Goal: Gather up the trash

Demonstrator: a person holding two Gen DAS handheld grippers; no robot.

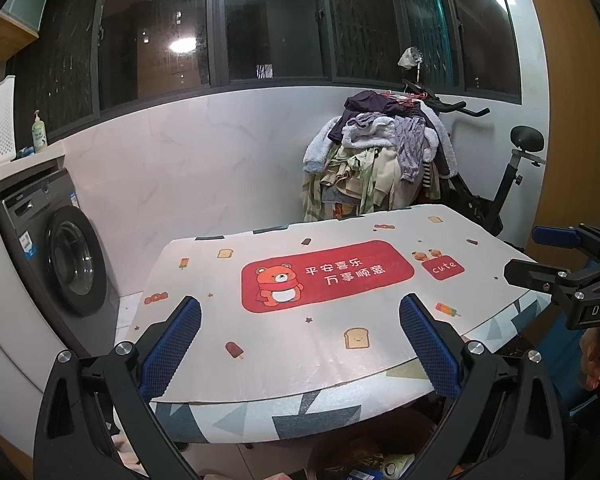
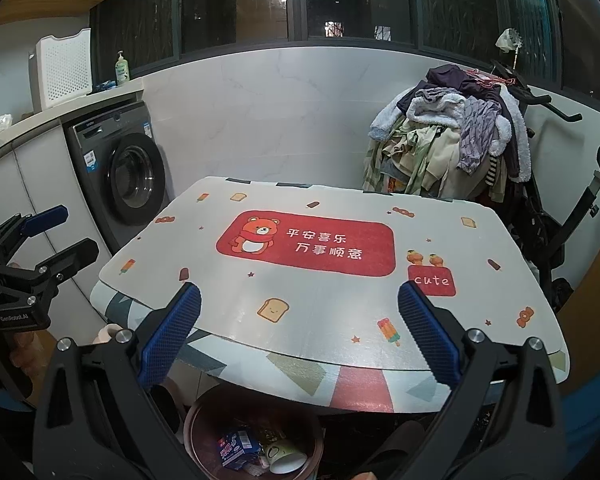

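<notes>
A round brown bin stands on the floor under the table's near edge. Inside it lie a blue-and-white carton and a white paper cup; the bin shows only partly in the left wrist view. My left gripper hovers open over the table mat, nothing between its blue pads. My right gripper is also open and empty above the mat. Each gripper appears in the other's view: the right one at the far right, the left one at the far left.
A washing machine sits under a counter on the left, with a white basket and a soap bottle on top. A heap of clothes hangs over an exercise bike behind the table.
</notes>
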